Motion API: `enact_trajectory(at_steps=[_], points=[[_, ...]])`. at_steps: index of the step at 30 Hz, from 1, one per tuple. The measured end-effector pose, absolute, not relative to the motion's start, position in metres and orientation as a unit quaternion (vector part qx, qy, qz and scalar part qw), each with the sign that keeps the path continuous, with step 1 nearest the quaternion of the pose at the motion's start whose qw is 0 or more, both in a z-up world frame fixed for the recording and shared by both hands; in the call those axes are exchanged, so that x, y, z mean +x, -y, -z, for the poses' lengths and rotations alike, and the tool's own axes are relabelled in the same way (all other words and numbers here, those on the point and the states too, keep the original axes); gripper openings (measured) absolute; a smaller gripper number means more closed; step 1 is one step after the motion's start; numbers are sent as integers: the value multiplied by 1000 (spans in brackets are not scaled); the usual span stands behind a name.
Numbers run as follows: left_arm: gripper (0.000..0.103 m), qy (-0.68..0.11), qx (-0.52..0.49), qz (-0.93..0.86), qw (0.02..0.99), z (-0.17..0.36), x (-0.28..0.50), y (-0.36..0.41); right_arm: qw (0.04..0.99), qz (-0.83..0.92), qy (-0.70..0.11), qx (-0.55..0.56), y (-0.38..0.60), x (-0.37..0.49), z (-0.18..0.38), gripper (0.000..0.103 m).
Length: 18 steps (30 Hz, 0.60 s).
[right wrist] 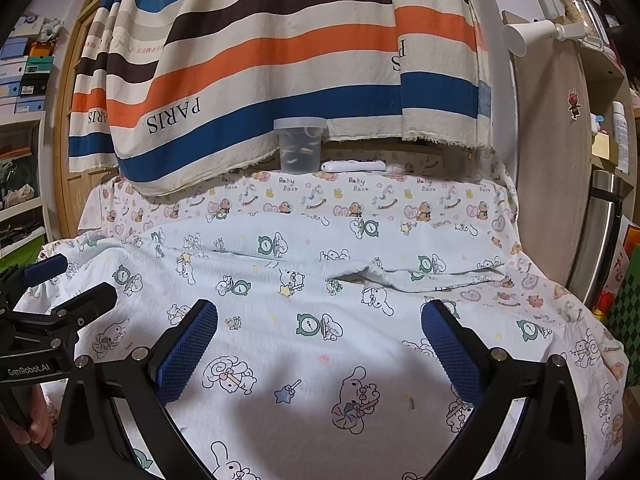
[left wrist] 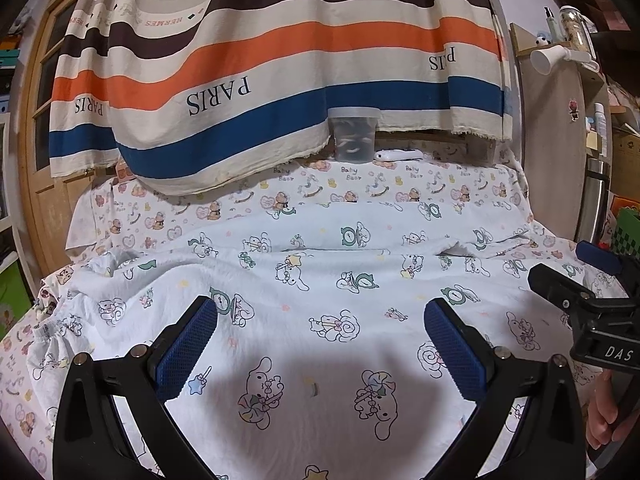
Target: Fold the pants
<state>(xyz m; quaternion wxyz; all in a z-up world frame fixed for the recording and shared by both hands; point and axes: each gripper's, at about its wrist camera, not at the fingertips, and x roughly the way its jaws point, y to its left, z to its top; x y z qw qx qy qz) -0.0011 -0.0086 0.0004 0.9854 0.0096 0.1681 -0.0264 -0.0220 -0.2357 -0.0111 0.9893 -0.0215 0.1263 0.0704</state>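
Two grippers of mine hover over the white cartoon-print pants (left wrist: 320, 280), left gripper (left wrist: 320, 340) and right gripper (right wrist: 320, 340) side by side, both with jaws spread wide and pinching nothing. Pants lie spread flat across the counter's bear-print sheet (left wrist: 360, 190), waistband bunched toward my left, leg openings toward my right. Beyond the pants: a clear plastic tub (left wrist: 354, 134) beside a white remote (left wrist: 398, 155), under the hanging striped cloth (left wrist: 280, 60).
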Motion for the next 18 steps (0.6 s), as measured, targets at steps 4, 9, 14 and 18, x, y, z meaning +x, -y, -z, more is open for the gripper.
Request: enact_trajectory(at_steps=[4,9,14,18], points=[[103,-165,6,23,986,-2,-2,7,989,-70,-126,-22,236,-22,11,103],[103,-165,5,21,986,-2,-2,7,989,-70,-127,-22,236,-22,10,103],[103,-169,3,21,985,-2,0,5,990,-70,-124,-21,237,-23,9,103],[103,-166,2,13,986,-2,0,5,990,-71,-121,-20,238,-24,10,103]])
